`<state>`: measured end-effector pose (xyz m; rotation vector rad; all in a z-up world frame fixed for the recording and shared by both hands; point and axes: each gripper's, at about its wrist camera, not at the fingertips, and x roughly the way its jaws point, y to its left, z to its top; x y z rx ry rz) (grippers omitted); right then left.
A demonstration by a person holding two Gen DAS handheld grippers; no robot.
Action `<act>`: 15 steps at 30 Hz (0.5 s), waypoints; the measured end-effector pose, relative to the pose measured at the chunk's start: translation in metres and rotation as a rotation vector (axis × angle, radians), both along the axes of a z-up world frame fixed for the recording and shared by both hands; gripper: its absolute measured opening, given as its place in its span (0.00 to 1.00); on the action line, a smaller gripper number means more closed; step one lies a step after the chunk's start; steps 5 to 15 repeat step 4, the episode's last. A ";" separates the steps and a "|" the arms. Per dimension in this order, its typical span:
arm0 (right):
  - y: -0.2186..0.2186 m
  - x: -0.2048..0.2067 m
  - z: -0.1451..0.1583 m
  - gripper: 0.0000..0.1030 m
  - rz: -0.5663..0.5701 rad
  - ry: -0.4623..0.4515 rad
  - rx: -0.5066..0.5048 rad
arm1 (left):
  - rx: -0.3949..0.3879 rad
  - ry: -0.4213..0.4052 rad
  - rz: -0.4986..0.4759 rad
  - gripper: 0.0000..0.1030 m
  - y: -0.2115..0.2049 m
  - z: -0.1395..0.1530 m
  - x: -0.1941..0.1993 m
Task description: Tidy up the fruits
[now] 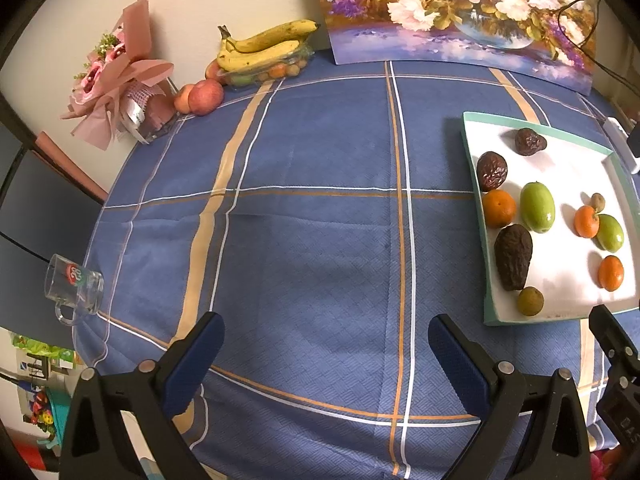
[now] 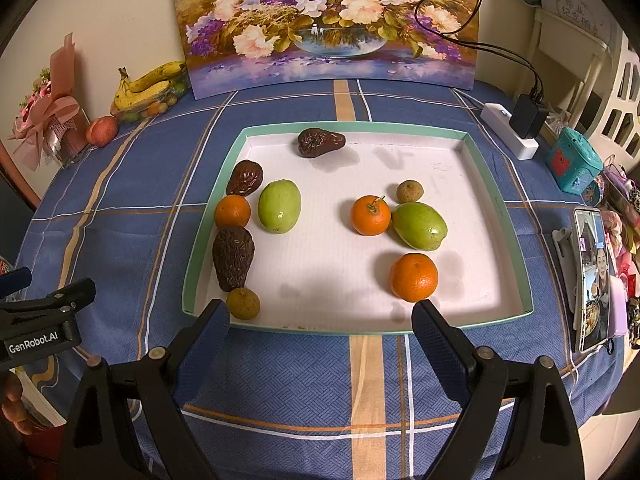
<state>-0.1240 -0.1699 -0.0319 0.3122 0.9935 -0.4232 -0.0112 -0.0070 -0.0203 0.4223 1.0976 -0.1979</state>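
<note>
Plainly, by view, all placed against the tray.
Left wrist, left gripper: fingers spread, nothing held, over blue cloth well left of tray.
Left wrist, bananas: far back-left of tray, by the wall.
Right wrist, right gripper: fingers spread, empty, at tray near rim.
Right wrist, fruit: three oranges, nearest just beyond right fingertip; two green fruits; dark wrinkled ones along tray's left side.

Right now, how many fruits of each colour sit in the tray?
In the white tray with the green rim:
Orange round fruits: 3
Green oval fruits: 2
Dark brown wrinkled fruits: 3
Small olive-brown round fruits: 2
Total: 10
</note>
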 end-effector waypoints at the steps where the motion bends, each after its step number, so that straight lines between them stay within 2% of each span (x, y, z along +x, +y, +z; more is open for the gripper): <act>1: 0.000 0.000 0.000 0.90 0.000 0.000 0.000 | 0.000 -0.001 -0.001 1.00 0.000 0.000 0.000; 15: 0.000 0.000 0.000 0.90 0.000 0.000 0.000 | 0.002 0.007 0.002 1.00 0.000 -0.001 0.000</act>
